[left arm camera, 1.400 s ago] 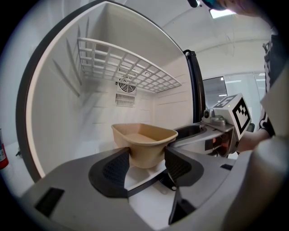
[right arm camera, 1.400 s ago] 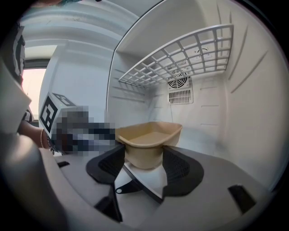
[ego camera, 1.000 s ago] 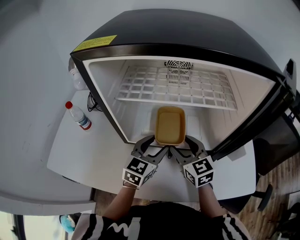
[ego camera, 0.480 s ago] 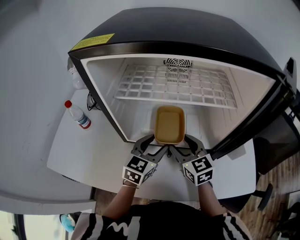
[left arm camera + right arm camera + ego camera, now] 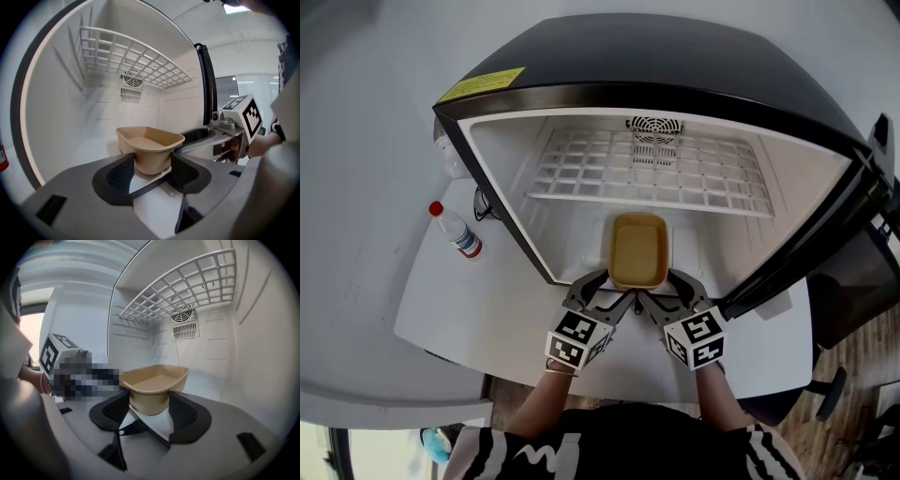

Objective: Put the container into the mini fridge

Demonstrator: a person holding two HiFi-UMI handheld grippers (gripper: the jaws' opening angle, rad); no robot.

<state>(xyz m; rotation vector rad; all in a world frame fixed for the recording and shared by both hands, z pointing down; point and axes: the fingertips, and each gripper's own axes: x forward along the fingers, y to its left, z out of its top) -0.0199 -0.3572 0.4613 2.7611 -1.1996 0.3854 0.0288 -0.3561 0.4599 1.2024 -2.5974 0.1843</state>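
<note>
A tan empty container (image 5: 638, 251) sits low in the open mini fridge (image 5: 675, 66), just past the front sill. My left gripper (image 5: 607, 289) and right gripper (image 5: 667, 287) meet at its near end, one at each corner. In the left gripper view the container (image 5: 150, 146) fills the gap between the wide-set jaws of the left gripper (image 5: 152, 171), both pads against its sides. The right gripper view shows the same: the container (image 5: 154, 385) is held between the pads of the right gripper (image 5: 149, 409). I cannot tell whether its base rests on the fridge floor.
A white wire shelf (image 5: 656, 173) spans the fridge above the container, with a fan grille (image 5: 655, 127) on the back wall. The fridge door (image 5: 862, 225) stands open at the right. A small red-capped bottle (image 5: 457, 232) stands on the white table (image 5: 478, 309) at the left.
The right gripper has shifted slightly left and forward. The container and the left gripper have hardly moved.
</note>
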